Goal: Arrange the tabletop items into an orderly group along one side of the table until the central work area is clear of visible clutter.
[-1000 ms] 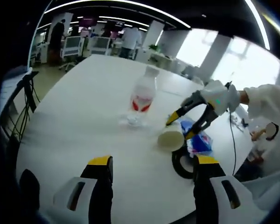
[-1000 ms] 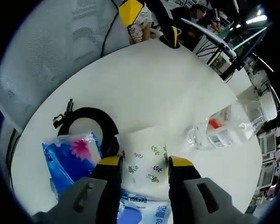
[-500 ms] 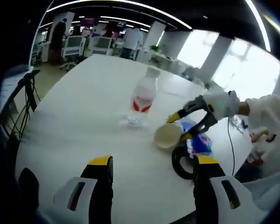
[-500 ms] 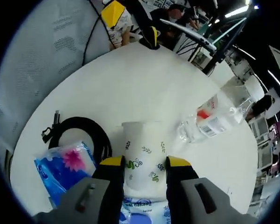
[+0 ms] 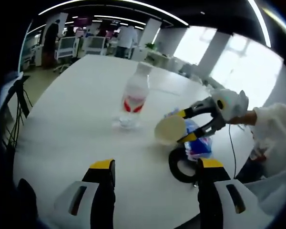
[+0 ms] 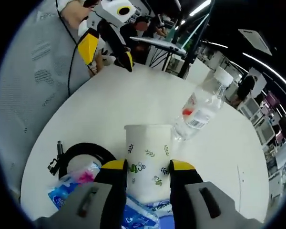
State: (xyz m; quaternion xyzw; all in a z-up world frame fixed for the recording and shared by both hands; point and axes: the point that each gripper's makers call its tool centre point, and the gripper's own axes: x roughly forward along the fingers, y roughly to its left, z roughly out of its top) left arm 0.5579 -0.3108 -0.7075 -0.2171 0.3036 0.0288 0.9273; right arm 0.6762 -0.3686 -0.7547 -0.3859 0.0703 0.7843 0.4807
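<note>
A white paper cup (image 6: 148, 157) with a leaf print is held off the table, my right gripper (image 6: 144, 167) shut on its sides. From the left gripper view the cup (image 5: 169, 129) shows its open mouth, with the right gripper (image 5: 185, 126) around it above a blue tissue pack (image 5: 199, 143). A clear water bottle (image 5: 132, 98) with a red label stands upright mid-table; it is also in the right gripper view as the bottle (image 6: 200, 107). My left gripper (image 5: 152, 167) is open over the near table edge, holding nothing.
A black coiled cable (image 5: 178, 164) lies by the tissue pack; the cable (image 6: 81, 152) and the pack (image 6: 74, 183) sit below the cup. The white table (image 5: 71, 114) is oval. Office chairs and people are in the background.
The right gripper has lifted the cup off the table and turned it more upright. Both views have shifted with the hands. The bottle has stayed put.
</note>
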